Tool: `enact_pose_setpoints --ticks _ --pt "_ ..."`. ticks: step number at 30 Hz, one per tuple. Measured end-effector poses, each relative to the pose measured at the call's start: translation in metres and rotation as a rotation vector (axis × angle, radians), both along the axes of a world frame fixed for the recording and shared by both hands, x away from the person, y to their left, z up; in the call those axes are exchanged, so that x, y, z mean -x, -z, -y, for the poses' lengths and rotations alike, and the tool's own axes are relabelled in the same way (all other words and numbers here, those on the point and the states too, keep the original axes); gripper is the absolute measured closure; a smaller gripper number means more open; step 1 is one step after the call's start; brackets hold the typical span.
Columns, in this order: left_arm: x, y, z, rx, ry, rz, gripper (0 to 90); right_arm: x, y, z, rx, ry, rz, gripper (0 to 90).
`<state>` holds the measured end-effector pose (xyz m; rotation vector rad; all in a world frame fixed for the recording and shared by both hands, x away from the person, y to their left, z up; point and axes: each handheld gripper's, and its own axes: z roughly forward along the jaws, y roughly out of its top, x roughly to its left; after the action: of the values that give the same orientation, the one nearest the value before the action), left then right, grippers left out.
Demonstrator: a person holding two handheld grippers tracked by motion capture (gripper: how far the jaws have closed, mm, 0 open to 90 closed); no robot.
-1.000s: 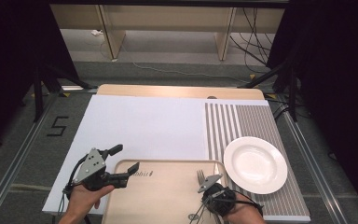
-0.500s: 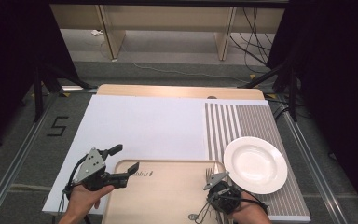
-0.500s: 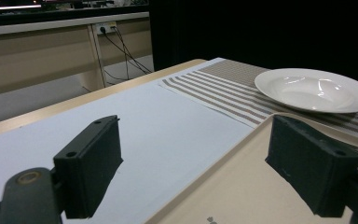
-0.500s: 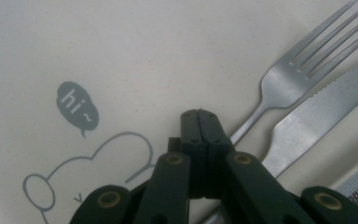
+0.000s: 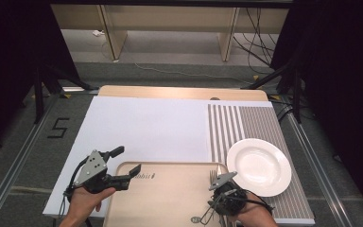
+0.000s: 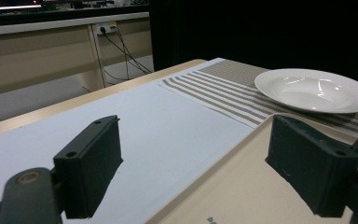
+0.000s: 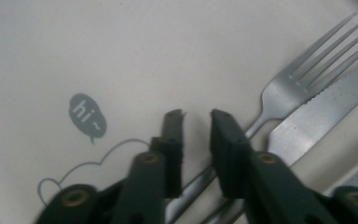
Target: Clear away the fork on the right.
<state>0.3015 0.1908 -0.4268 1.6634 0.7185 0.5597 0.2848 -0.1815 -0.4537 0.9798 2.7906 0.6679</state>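
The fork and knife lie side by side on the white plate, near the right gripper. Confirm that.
Wrong in one respect: the fork and knife lie side by side on the beige tray, near the right gripper. The white plate holds nothing. The right gripper view and high view show it.

The high view looks forward and down over the whole table. The left gripper view sits low at the tray's [image 6: 242,186] near left corner, facing right toward the plate [image 6: 314,89]. The right gripper view hovers close above the fork [image 7: 279,93], also visible from above [image 5: 212,177].
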Motion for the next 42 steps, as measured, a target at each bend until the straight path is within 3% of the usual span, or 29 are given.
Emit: enact_pose_setpoints --ticks 3,5,9,12,15,21,26,27,36,42 --pt "0.000 0.000 0.000 -0.001 0.000 0.000 16.9 -0.002 -0.002 0.001 -0.023 0.031 -0.001 54.2" --pt "0.000 0.000 0.000 -0.001 0.001 0.000 16.9 -0.005 -0.004 0.003 -0.065 0.055 -0.011 47.2" --pt "0.000 0.000 -0.001 -0.002 -0.001 0.000 16.9 -0.006 -0.009 0.005 -0.181 0.096 -0.009 39.0" --pt "0.000 0.000 -0.001 -0.003 0.000 0.002 16.9 -0.009 -0.014 0.010 -0.223 0.122 -0.010 34.2" --pt "0.000 0.000 -0.001 0.003 -0.005 -0.002 16.9 -0.011 -0.015 0.014 -0.214 0.173 -0.017 32.0" --pt "0.000 0.000 -0.001 0.000 -0.004 -0.001 16.9 -0.013 -0.018 0.021 -0.209 0.199 0.001 28.0" --pt "0.000 0.000 -0.001 0.001 -0.005 -0.001 16.9 -0.015 -0.022 0.032 -0.247 0.243 0.028 25.8" --pt "-0.001 0.000 -0.001 0.009 0.000 0.003 16.9 -0.016 -0.025 0.036 -0.239 0.247 0.005 25.1" --pt "0.000 0.000 -0.001 -0.002 -0.004 -0.001 16.9 -0.020 -0.030 0.061 -0.272 0.332 0.022 20.8" --pt "0.000 0.000 -0.001 -0.001 -0.004 -0.001 17.0 -0.022 -0.034 0.081 -0.298 0.400 0.056 20.8"
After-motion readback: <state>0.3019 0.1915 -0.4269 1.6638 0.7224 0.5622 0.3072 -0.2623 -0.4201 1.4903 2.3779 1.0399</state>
